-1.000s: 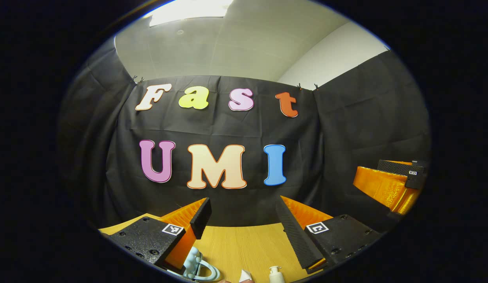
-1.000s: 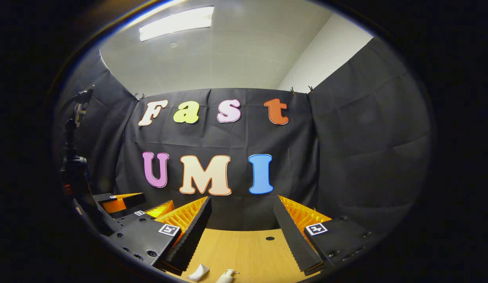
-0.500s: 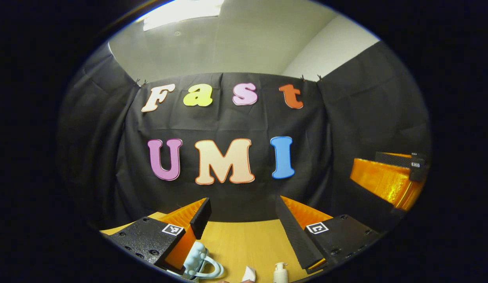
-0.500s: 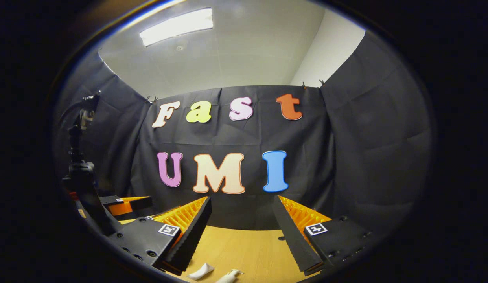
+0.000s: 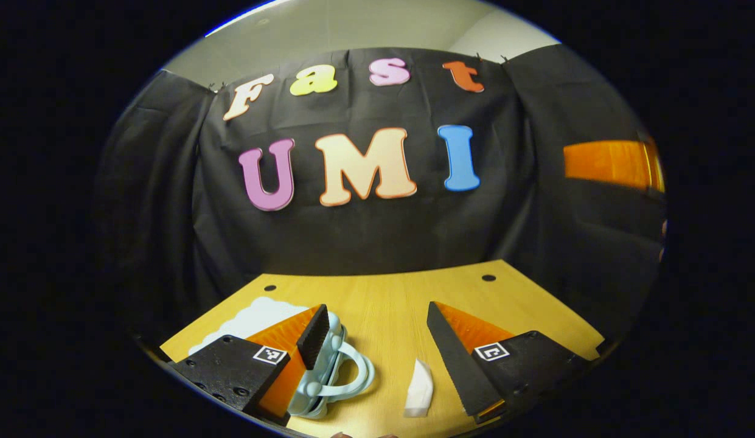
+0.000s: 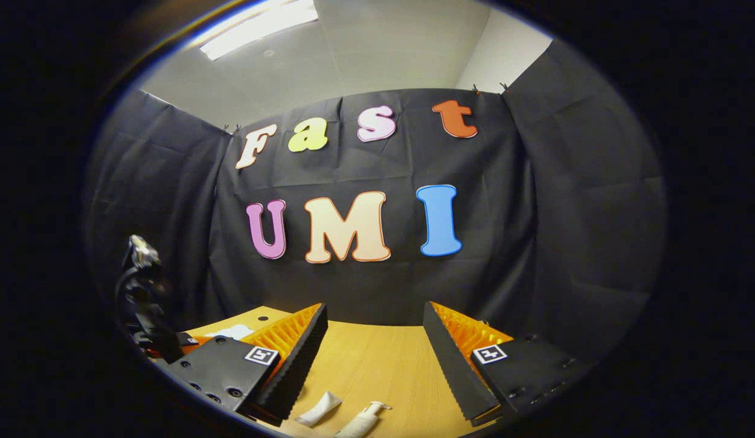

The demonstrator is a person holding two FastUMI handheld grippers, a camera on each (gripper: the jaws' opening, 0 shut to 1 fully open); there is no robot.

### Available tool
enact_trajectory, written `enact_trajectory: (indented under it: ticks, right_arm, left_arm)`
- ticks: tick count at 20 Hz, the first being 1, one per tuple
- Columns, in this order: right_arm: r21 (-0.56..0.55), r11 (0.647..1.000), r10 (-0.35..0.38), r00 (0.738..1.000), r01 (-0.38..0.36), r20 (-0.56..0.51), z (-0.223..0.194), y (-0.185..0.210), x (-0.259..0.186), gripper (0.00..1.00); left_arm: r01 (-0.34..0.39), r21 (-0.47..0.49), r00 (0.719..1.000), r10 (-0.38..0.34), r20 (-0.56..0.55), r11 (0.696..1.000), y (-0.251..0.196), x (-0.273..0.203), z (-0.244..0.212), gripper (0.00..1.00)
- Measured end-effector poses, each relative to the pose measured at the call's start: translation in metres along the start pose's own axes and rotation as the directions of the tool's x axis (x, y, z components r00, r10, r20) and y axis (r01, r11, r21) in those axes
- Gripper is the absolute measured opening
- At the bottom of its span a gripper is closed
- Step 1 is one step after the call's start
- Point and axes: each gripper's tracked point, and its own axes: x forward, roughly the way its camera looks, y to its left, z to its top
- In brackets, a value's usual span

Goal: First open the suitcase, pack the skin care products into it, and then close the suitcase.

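A pale blue suitcase [image 5: 328,371] with a looped handle lies on the wooden table [image 5: 383,292]; its white scalloped top [image 5: 255,316] shows behind my left finger, which hides part of it. My left gripper [image 5: 375,310] hovers open just above it, the handle between the fingers. A white tube [image 5: 418,389] lies to the right of the handle. In the right gripper view my right gripper [image 6: 374,307] is open over the table, with the white tube [image 6: 319,407] and a pump bottle [image 6: 362,420] lying below it. The right gripper [image 5: 608,164] shows blurred at the far right of the left gripper view.
A dark stand [image 6: 143,298] rises at the left edge of the table in the right gripper view. Two small holes [image 5: 488,277] mark the table's far edge. Black cloth walls close the booth behind and at both sides.
Both views have tipped downward, so more of the table shows. My left gripper has come closer over the suitcase handle, and the pump bottle has left its view. Both grippers stay open.
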Motion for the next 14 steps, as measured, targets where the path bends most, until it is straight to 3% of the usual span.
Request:
enact_trajectory:
  ticks: [5, 14]
  right_arm:
    - [-0.034, 0.998, -0.053, 0.998, 0.052, -0.034, -0.01, 0.0, 0.008, 1.0]
    - [-0.1, 0.986, -0.144, 0.987, 0.137, -0.069, -0.02, -0.012, 0.006, 1.0]
  left_arm:
    - [0.039, -0.029, 0.969, -0.045, -0.244, 0.999, 0.001, 0.034, -0.078, 0.96]
    - [0.055, -0.048, 0.908, -0.07, -0.414, 0.997, 0.007, 0.074, -0.134, 0.97]
